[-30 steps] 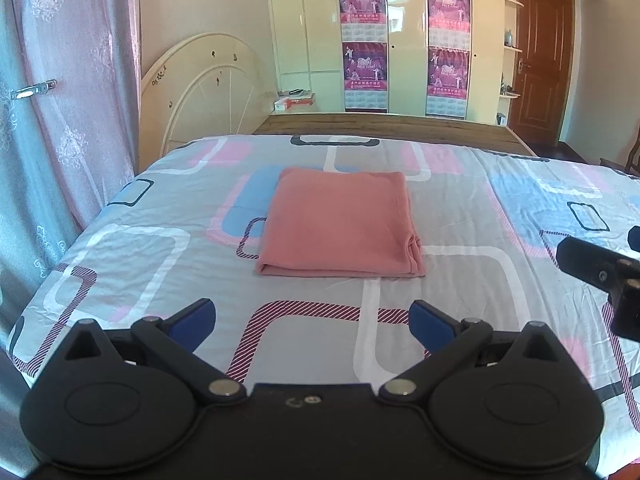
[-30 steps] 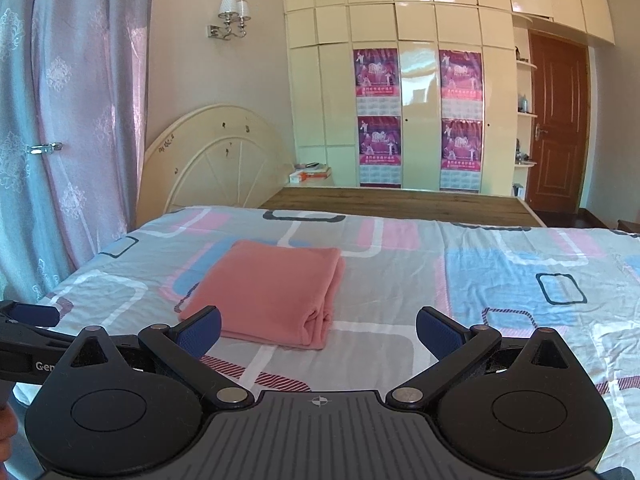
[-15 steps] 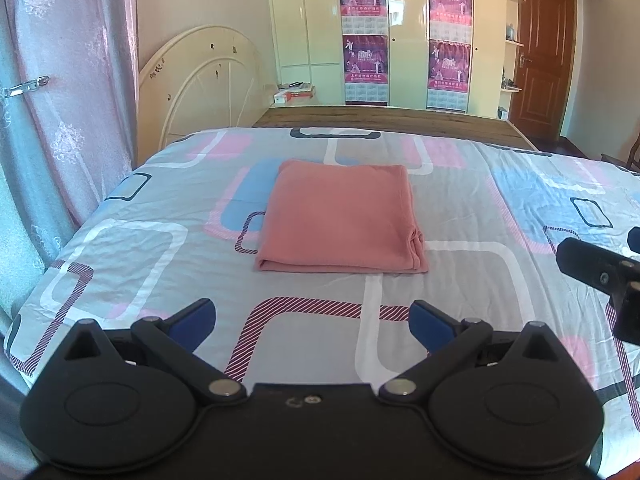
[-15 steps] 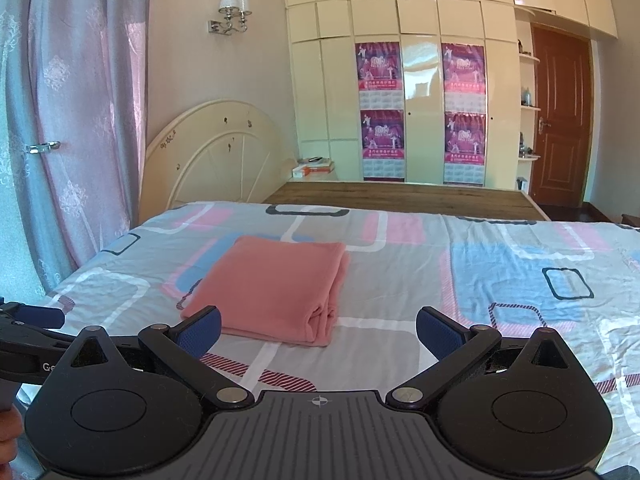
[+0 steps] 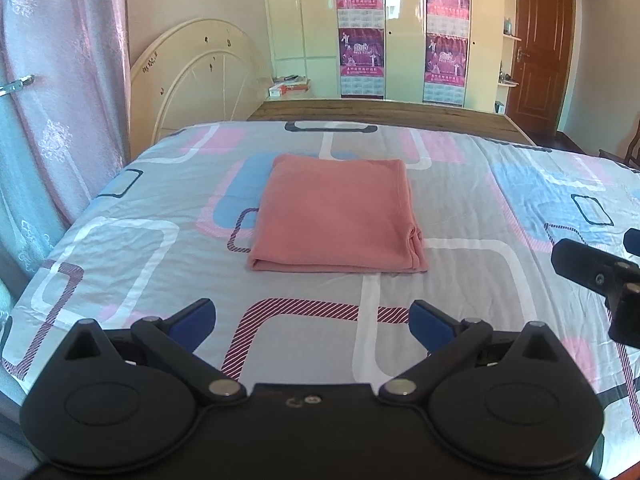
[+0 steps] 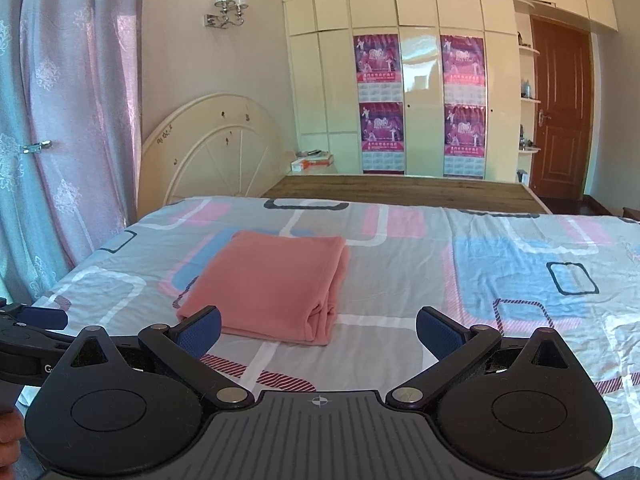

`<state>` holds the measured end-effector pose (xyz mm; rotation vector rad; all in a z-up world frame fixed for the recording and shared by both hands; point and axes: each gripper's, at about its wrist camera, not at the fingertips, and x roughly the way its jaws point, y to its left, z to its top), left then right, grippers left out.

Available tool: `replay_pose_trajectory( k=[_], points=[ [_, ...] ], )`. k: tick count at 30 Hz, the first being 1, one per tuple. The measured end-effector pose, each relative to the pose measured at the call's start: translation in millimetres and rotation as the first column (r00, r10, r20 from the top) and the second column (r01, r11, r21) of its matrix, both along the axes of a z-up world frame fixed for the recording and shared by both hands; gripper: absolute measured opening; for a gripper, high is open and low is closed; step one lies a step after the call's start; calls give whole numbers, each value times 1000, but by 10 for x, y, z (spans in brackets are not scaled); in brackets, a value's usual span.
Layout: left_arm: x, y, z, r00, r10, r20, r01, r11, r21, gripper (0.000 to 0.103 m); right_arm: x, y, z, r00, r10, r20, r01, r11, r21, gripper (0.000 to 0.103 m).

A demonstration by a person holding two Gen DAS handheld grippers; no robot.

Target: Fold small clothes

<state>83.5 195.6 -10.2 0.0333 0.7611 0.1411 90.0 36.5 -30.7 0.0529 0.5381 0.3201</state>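
1. The folded pink garment lies flat on the patterned bedsheet, roughly midway across the bed, and neither gripper touches it.

2. From the left gripper the garment sits straight ahead and well clear of the blue fingertips, centred between them. Its long axis runs away from the camera, toward the wooden footboard.

3. From the right gripper the same garment lies ahead and off to the left. Its near corner shows just above the left pad; whether it is under the pad or simply beyond it I cannot tell.

4. Both sets of jaws stand wide apart and hold nothing.

5. The stacked, loose edges of the fold face the right gripper's side, with layered ends visible at the near right corner; the left side and near edge look like closed folds.

6. In my judgement the left gripper is squarely lined up while the right is nearer the open-edge corner, so any further fold would likely start from that right side.

7. The garment already looks like a neat rectangle, so the fold may be nearly or fully done.
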Motion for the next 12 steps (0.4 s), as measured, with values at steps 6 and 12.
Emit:
replay_pose_trajectory(
  k=[6,12],
  points=[
    [185,89,-121,999,-32,-22,31,998,-48,100,131,13,-69,1000,-15,-24,15,1000,-5,102],
    [472,260,-211,1000,-26,-15,25,997,-73,103,336,16,-179,997,-52,-62,51,998,-21,102]
  ],
)
